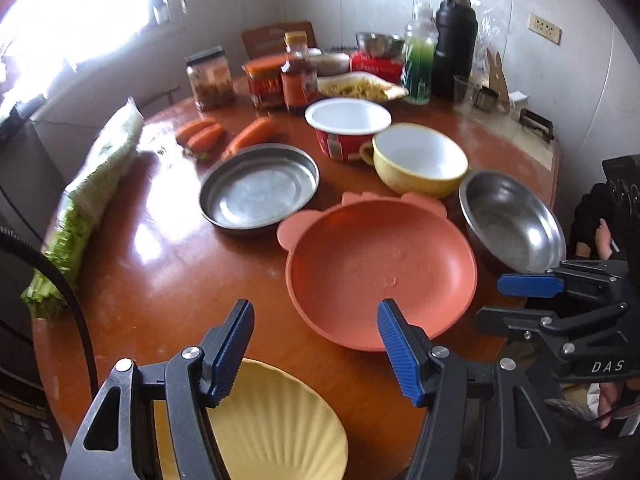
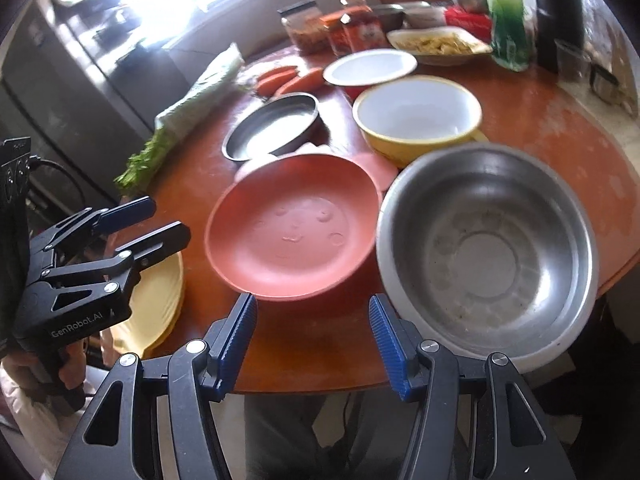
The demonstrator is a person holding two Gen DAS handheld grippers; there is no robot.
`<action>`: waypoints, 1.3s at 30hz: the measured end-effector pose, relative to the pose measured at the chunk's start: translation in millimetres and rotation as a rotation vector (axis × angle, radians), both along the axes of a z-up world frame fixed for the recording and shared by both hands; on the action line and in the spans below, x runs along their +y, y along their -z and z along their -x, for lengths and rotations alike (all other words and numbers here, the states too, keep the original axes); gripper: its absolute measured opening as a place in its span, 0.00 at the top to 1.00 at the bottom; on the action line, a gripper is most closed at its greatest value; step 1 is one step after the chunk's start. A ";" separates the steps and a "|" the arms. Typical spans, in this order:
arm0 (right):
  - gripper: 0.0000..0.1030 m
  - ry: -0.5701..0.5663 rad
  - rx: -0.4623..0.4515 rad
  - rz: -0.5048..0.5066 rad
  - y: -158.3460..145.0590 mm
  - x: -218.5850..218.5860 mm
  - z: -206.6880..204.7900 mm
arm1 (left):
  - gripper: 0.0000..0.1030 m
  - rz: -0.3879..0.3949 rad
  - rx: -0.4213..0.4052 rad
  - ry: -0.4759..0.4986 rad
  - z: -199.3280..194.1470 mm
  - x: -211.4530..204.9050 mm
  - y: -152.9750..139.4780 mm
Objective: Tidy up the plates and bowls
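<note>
- My left gripper (image 1: 316, 350) hangs over the near edge of the desk (image 1: 168, 280), fingers released with nothing between them. The yellow plate (image 1: 276, 420) lies directly below and is not touched. I judge this placement as a line-up on that plate's rim.
- My right gripper (image 2: 312, 346) stands off the near desk edge, fingers apart and empty. Its right finger (image 2: 386, 344) sits just beside the near rim of the steel bowl (image 2: 486, 256); no pad presses on it. I judge the bowl to be its target.
- The steel bowl overhangs the desk edge slightly, which leaves its rim free for a pinch from outside.
- The pink plate (image 1: 380, 272) lies between the yellow plate and the steel bowl, its ears toward the steel pan (image 1: 260, 188). It appears to touch or overlap the pan's edge; I cannot tell which.
- Behind these stand the yellow bowl (image 1: 420, 158) with its handle and the red cup (image 1: 346, 128), close together, probably touching.
- All six vessels lie open side up, singly, nothing nested: sorting looks barely begun.
- Carrots (image 1: 228, 136), bagged greens (image 1: 96, 184) and jars (image 1: 260, 76) occupy the far and left side, so the near strip is the only working room.
- Risk: the two grippers work close together, and the steel bowl may slide on the glossy desk.
</note>
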State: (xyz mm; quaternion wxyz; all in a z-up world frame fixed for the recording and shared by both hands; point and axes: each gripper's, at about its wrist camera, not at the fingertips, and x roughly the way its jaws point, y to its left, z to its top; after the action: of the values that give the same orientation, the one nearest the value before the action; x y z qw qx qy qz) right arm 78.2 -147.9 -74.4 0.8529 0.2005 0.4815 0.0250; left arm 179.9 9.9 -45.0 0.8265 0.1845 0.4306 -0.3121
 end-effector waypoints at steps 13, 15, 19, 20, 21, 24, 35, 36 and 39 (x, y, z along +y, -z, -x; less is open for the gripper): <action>0.51 0.081 0.029 -0.005 7.4 -6.9 -19.5 | 0.38 -0.026 0.111 -0.034 -36.8 -17.6 24.6; 0.52 0.086 0.029 -0.007 7.1 -9.2 -19.9 | 0.38 -0.044 0.113 -0.029 -38.1 -20.5 28.3; 0.52 0.110 0.024 -0.013 5.6 -18.0 -23.2 | 0.38 -0.054 0.115 -0.017 -38.9 -23.9 32.3; 0.52 0.112 0.028 -0.014 5.3 -19.3 -24.9 | 0.38 -0.054 0.116 -0.017 -39.2 -24.0 32.7; 0.52 0.114 0.028 -0.015 4.8 -20.5 -26.3 | 0.38 -0.054 0.118 -0.018 -39.9 -24.3 33.4; 0.52 0.107 0.023 -0.016 3.9 -19.1 -29.6 | 0.38 -0.045 0.130 -0.017 -43.2 -24.9 35.1; 0.66 0.081 0.029 -0.006 7.8 -16.5 -35.3 | 0.38 -0.048 0.156 -0.017 -48.5 -27.8 44.6; 0.66 0.084 0.034 -0.007 7.8 -16.8 -36.2 | 0.38 -0.053 0.156 -0.021 -49.5 -27.5 45.6; 0.66 0.096 0.034 0.005 6.9 -17.4 -37.7 | 0.38 -0.056 0.166 -0.032 -54.9 -24.6 48.9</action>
State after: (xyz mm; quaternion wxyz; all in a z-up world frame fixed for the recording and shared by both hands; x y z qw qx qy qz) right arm 115.9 -165.3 -81.2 0.8454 0.2214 0.4856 -0.0206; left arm 234.8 -14.7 -93.9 0.7876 0.1740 0.5089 -0.3008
